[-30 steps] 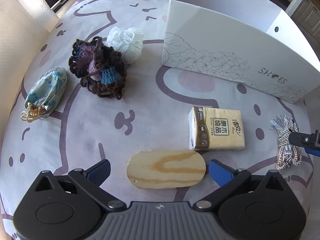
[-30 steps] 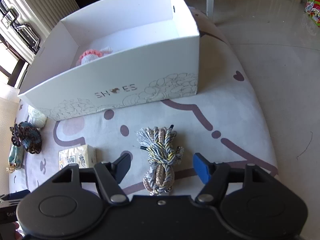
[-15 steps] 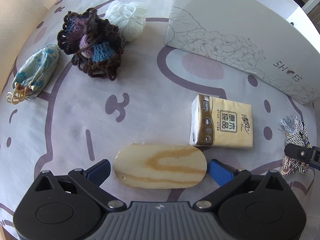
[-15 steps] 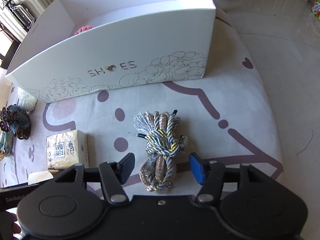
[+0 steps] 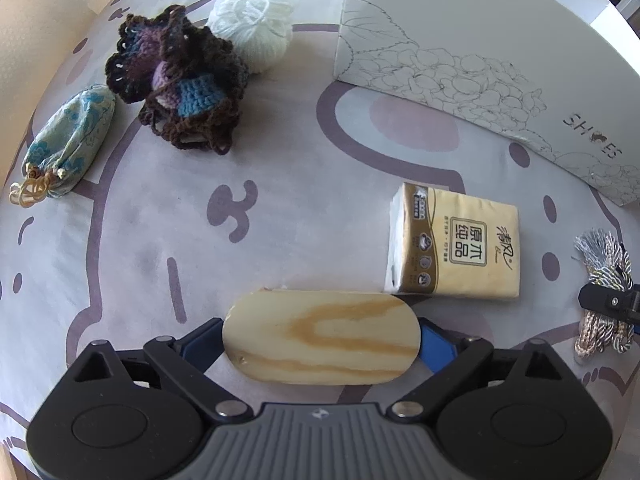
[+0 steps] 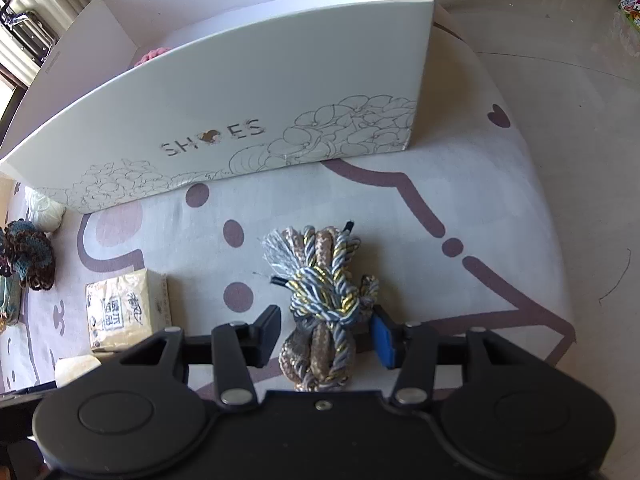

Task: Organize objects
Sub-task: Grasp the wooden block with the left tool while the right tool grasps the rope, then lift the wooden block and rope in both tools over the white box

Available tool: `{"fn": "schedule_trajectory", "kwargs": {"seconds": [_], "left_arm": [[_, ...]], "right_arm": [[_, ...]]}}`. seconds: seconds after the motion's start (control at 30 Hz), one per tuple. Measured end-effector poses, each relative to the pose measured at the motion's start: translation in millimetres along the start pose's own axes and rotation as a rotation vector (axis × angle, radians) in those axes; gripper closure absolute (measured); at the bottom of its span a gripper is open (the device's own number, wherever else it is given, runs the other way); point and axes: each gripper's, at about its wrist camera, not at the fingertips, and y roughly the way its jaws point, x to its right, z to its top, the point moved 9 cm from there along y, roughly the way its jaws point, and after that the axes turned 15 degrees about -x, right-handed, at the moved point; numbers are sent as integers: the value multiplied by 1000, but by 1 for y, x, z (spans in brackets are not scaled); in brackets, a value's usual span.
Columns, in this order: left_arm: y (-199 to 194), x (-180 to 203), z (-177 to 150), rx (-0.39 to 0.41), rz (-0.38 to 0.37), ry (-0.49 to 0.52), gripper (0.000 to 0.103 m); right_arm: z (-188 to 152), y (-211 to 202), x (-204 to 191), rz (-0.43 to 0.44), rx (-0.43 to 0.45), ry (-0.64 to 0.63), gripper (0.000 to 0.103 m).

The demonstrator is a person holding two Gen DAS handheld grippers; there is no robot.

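Both tongs have narrowed: left tongs (image 5: 320, 340) closing around the wooden block (image 5: 320, 342), right tongs (image 6: 326, 334) around the cord bundle (image 6: 324, 300).

Shoe box (image 6: 224, 92): inside mostly hidden by its front wall, only the top of a pink knitted thing (image 6: 154, 56) shows over the rim. In the left wrist view the box top is cut off by the edge. Rope bundle (image 6: 324, 304): near end hidden under the right tool (image 6: 326, 334) body. Wooden piece (image 6: 76, 368) in the right view half covered, cloth pouch (image 6: 8, 300) cut by the left edge. Tissue pack (image 5: 454, 250) small print unreadable.
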Motion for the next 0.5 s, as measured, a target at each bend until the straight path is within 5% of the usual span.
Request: {"fn": "schedule_trajectory", "kwargs": {"seconds": [0.17,0.5], "left_arm": [[-6,-5,2,-1,-35,-10,10],[-41,-27,2,76,-59,-23,10]], "right_arm": [[-1,-1,2,-1,-23,2,68],[-2,-33,1,27,50,0,69]]}}
